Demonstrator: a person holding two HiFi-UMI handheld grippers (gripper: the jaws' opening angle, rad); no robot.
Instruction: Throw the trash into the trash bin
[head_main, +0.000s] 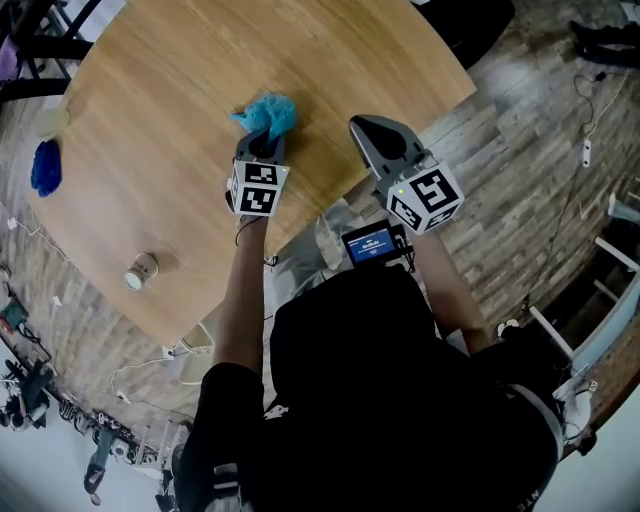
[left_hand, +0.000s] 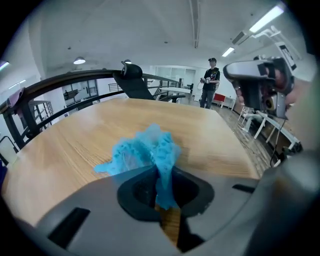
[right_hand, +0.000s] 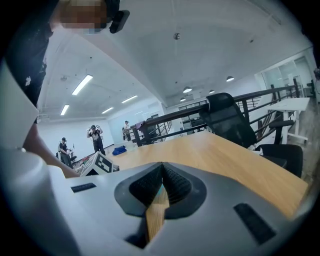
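My left gripper (left_hand: 162, 196) clamps the blue crumpled wad (left_hand: 144, 150) mid-desk (head_main: 170, 80). My right gripper (right_hand: 161, 186) has its jaws together, empty, at the near edge.

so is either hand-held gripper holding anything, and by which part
The left hand-held gripper pinches the blue wad by its narrow lower end; the rest fans out past the jaws. The right hand-held gripper is shut, empty.

Big open office or lab hall: white ceiling with strip lights (left_hand: 267, 17), wood-plank floor (head_main: 520, 220), black railing (left_hand: 60, 82). Wooden tabletop (head_main: 180, 90), black office chair (right_hand: 227, 120), loose cables (head_main: 587, 152) on the floor. Other people (left_hand: 210, 82) stand far off.
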